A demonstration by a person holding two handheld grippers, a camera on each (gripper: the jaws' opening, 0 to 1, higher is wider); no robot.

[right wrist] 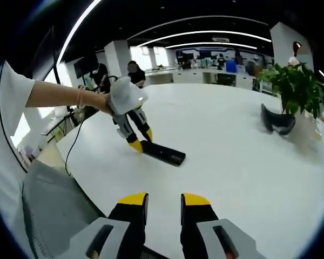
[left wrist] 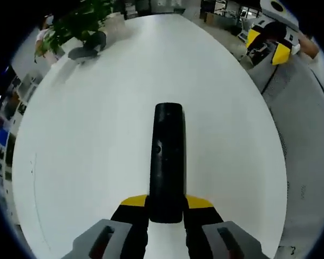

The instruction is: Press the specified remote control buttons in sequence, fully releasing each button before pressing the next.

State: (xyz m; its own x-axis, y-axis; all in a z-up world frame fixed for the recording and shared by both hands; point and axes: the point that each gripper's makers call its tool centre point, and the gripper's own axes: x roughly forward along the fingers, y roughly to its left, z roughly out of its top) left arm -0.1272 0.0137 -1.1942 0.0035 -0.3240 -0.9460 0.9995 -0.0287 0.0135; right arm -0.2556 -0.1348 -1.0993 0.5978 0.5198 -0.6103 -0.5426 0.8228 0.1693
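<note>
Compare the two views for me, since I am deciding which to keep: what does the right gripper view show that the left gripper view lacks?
Right gripper view alone: the person's bare arm with a wristband, reaching in and holding the left gripper, plus ceiling lights and people at far desks. Its own right gripper stands open over the table edge, holding nothing.

Left gripper view alone: a close look down the remote, gripped at its near end between the jaws.

Both: the white table, the remote, the potted plant and the dark object beside it.
</note>
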